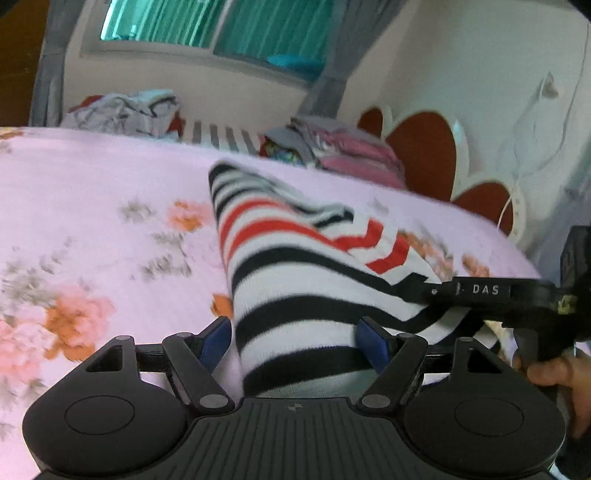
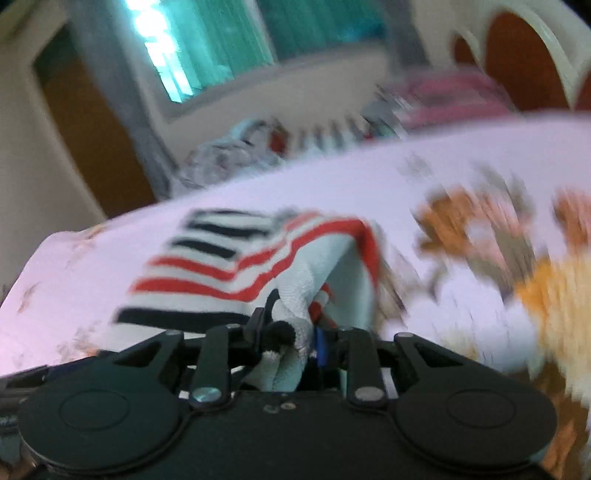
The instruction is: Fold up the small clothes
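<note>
A small white garment with black and red stripes (image 1: 295, 280) lies on the pink floral bedsheet (image 1: 92, 192). My left gripper (image 1: 295, 341) is open, its blue-padded fingers (image 1: 216, 341) on either side of the garment's near end. My right gripper (image 2: 295, 339) is shut on a bunched edge of the striped garment (image 2: 236, 266) and lifts it. In the left wrist view the right gripper (image 1: 417, 291) comes in from the right and pinches the garment's right edge. The right wrist view is blurred.
Piles of clothes (image 1: 125, 110) and folded pink and grey clothes (image 1: 343, 147) lie at the far edge of the bed. A red and white headboard (image 1: 424, 147) stands at the right. A window with teal curtains (image 1: 221, 29) is behind.
</note>
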Action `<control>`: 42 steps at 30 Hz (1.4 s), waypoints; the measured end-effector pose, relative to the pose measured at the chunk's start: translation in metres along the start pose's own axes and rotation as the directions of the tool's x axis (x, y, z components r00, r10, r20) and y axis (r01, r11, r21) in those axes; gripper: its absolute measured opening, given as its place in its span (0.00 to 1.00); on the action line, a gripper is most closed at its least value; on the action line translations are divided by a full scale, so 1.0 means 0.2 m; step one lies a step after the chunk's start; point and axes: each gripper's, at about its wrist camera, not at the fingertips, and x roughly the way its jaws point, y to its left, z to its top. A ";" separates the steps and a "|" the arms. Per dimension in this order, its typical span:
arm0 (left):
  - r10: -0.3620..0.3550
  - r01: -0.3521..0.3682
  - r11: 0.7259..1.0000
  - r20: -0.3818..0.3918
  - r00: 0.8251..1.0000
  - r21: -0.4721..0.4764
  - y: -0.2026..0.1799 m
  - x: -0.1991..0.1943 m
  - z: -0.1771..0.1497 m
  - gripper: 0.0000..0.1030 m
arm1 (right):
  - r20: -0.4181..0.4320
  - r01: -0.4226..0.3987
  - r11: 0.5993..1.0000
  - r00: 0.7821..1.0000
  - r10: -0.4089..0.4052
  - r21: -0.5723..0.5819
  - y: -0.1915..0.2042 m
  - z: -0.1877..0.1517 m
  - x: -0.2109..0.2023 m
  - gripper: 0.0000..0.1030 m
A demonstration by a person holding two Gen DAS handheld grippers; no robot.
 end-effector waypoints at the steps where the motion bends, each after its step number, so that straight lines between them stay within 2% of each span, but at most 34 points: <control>1: 0.005 -0.005 1.000 -0.023 1.000 0.002 0.00 0.03 -0.01 0.72 | 0.007 -0.006 1.000 1.000 0.006 0.016 -0.01 -0.01 0.00 0.25; 6: 0.010 -0.011 1.000 -0.069 0.998 -0.023 0.04 0.08 -0.04 0.72 | 0.014 -0.061 0.992 0.998 0.060 0.110 -0.05 -0.01 -0.10 0.36; 13: -0.002 0.000 1.000 -0.078 0.997 -0.027 0.05 0.10 -0.03 0.72 | -0.015 -0.067 0.991 0.997 0.069 0.114 -0.08 -0.12 -0.29 0.36; 20: -0.008 0.009 1.000 -0.096 0.995 0.005 0.02 0.11 -0.04 0.72 | -0.038 -0.044 0.986 0.998 0.051 0.162 -0.12 -0.22 -0.31 0.31; 23: -0.007 0.009 1.000 -0.101 0.995 0.024 -0.01 0.12 -0.05 0.72 | -0.052 -0.048 0.987 0.997 0.057 0.150 -0.09 -0.23 -0.30 0.33; 25: -0.007 0.009 1.000 -0.104 0.995 0.017 -0.01 0.13 -0.05 0.72 | -0.065 -0.020 0.991 0.997 0.029 0.130 -0.07 -0.23 -0.28 0.29; 26: -0.008 0.010 1.000 -0.105 0.994 0.016 -0.02 0.13 -0.05 0.72 | -0.071 -0.011 0.991 0.997 0.021 0.132 -0.07 -0.23 -0.28 0.22; 29: -0.016 0.018 1.000 -0.108 0.994 0.016 -0.02 0.12 -0.05 0.72 | -0.064 0.018 0.997 0.998 -0.013 0.080 -0.05 -0.23 -0.30 0.11; 31: -0.024 0.026 0.999 -0.107 0.994 0.018 -0.03 0.11 -0.05 0.72 | -0.044 0.039 0.998 0.998 -0.037 0.054 -0.04 -0.22 -0.31 0.11; 34: -0.030 0.032 0.999 -0.120 0.992 0.012 -0.03 0.12 -0.06 0.72 | -0.087 0.058 0.997 0.995 -0.055 0.042 -0.08 -0.26 -0.25 0.11; 37: -0.046 0.046 0.999 -0.136 0.990 -0.005 -0.01 0.10 -0.04 0.72 | -0.096 0.021 0.997 0.995 -0.013 0.080 -0.10 -0.25 -0.26 0.13; 39: -0.061 0.058 0.998 -0.133 0.989 -0.030 0.02 0.06 -0.01 0.72 | -0.089 0.005 0.997 0.996 0.001 0.077 -0.09 -0.22 -0.30 0.23; 41: -0.081 0.074 0.995 -0.111 0.991 -0.067 0.04 0.01 0.02 0.72 | -0.055 -0.019 0.996 0.998 0.024 0.085 -0.08 -0.16 -0.36 0.26; 42: -0.083 0.075 0.994 -0.095 0.992 -0.081 0.06 -0.02 0.05 0.72 | -0.037 -0.028 0.996 0.999 0.032 0.088 -0.08 -0.13 -0.37 0.33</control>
